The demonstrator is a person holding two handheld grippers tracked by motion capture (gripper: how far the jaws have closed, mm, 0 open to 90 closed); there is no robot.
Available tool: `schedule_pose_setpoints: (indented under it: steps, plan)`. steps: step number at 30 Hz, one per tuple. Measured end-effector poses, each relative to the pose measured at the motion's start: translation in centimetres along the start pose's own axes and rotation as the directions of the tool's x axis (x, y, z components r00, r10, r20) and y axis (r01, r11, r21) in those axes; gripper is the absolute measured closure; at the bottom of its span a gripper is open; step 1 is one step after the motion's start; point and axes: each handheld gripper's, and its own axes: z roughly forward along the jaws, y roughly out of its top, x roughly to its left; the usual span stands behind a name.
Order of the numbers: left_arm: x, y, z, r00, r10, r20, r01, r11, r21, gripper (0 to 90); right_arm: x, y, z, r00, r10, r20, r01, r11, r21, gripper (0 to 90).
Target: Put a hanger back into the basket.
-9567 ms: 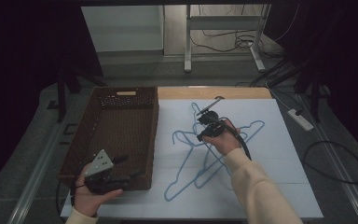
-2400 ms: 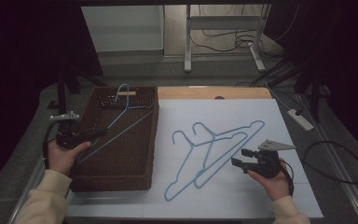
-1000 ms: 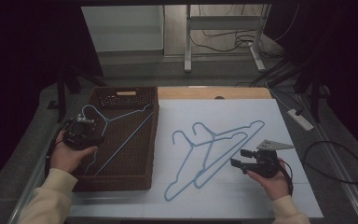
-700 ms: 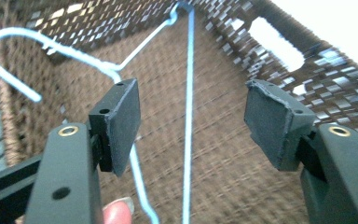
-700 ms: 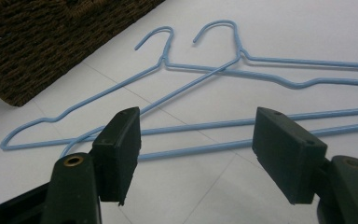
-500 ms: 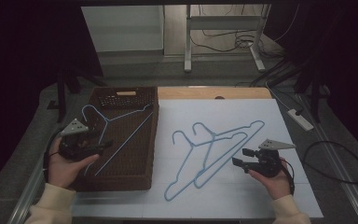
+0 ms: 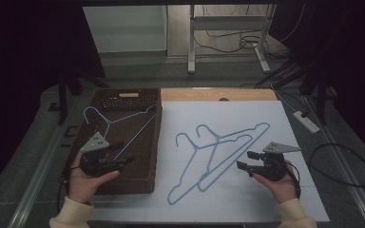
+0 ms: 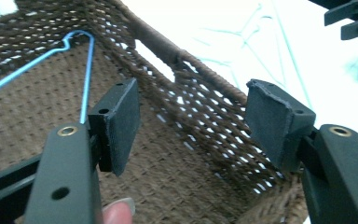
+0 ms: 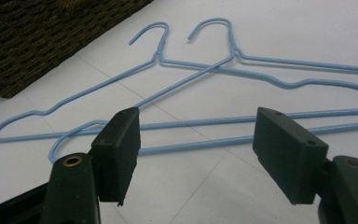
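Your left gripper (image 7: 119,161) had just been opening its fingers wide over the basket (image 7: 149,142) at the surface's left edge, nothing between them; one hanger (image 7: 111,121) apparently lay inside. Your right gripper (image 7: 244,160) gaped near two hangers (image 7: 218,152) mid-surface.

- High view: dim overall; surroundings fall to near black, while the white sheet-covered worktop (image 7: 247,118) is the brightest area, evenly lit and without hard shadows.
- Left gripper view: white sheet overexposed beyond the brown woven basket (image 8: 200,74); background soft.
- Right gripper view: even light, near black pads (image 9: 286,154) slightly blurred.
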Motion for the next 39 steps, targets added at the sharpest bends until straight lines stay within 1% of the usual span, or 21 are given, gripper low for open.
schedule_pose_setpoints:
  steps: [4,6,9,14,17,20,23,24,28,31,34,37,39]
  plan:
    - [-0.8,-0.2,0.4,0.9997,-0.010,0.024,0.011,0.9999,-0.013,35.4,0.3,-0.1,-0.1,0.9999,-0.012,-0.002,0.012,1.000,0.000,32.9]
    - [-1.2,-0.2,0.6,0.9997,0.000,0.024,0.000,1.0000,-0.005,35.3,0.4,-0.1,-0.2,0.9999,-0.013,-0.004,0.013,1.000,0.000,32.9]
    - [-1.7,-0.1,0.8,0.9995,0.001,0.031,-0.001,0.9998,-0.018,35.3,0.6,-0.1,-0.3,0.9998,-0.020,-0.007,0.020,1.000,-0.003,32.9]
    - [-2.1,-0.1,1.0,0.9990,0.008,0.043,-0.007,0.9997,-0.024,34.8,0.6,-0.1,-0.3,0.9995,-0.032,-0.004,0.032,0.999,-0.001,32.9]
    - [-2.3,-0.3,1.0,0.9990,0.013,0.043,-0.012,0.9995,-0.029,34.8,0.6,-0.1,-0.4,0.9995,-0.033,-0.001,0.033,0.999,-0.008,32.9]
    - [-2.2,-0.6,1.1,0.9992,0.015,0.037,-0.014,0.9996,-0.024,34.8,0.6,-0.1,-0.6,0.9995,-0.033,0.003,0.033,0.999,-0.015,33.0]
    - [-2.2,-0.6,1.0,0.9991,0.010,0.041,-0.009,0.9995,-0.029,34.7,0.6,0.0,-0.7,0.9994,-0.035,0.007,0.035,0.999,-0.017,33.0]
    - [-2.2,-0.7,1.0,0.9993,0.012,0.035,-0.011,0.9995,-0.031,34.7,0.6,0.0,-0.7,0.9994,-0.035,0.007,0.035,0.999,-0.017,33.0]
    - [-2.2,-0.7,1.0,0.9989,0.021,0.043,-0.019,0.9992,-0.035,34.6,0.8,0.1,-0.4,0.9989,-0.045,0.009,0.045,0.999,-0.011,33.0]
    - [-2.1,-0.7,1.0,0.9984,0.021,0.054,-0.018,0.9989,-0.042,34.5,1.0,0.1,-0.3,0.9979,-0.060,0.023,0.060,0.998,0.004,33.0]
    - [-2.1,-0.8,1.0,0.9982,0.024,0.055,-0.022,0.9987,-0.046,34.3,1.0,0.1,-0.3,0.9977,-0.058,0.033,0.058,0.998,0.003,33.0]
    - [-2.3,-0.8,0.9,0.9972,0.037,0.065,-0.034,0.9983,-0.048,34.1,1.0,0.1,-0.1,0.9975,-0.051,0.048,0.051,0.999,0.009,33.0]
    - [-2.4,-0.7,0.7,0.9973,0.044,0.060,-0.041,0.9978,-0.053,34.1,1.1,0.2,0.0,0.9974,-0.049,0.052,0.049,0.999,0.009,33.0]
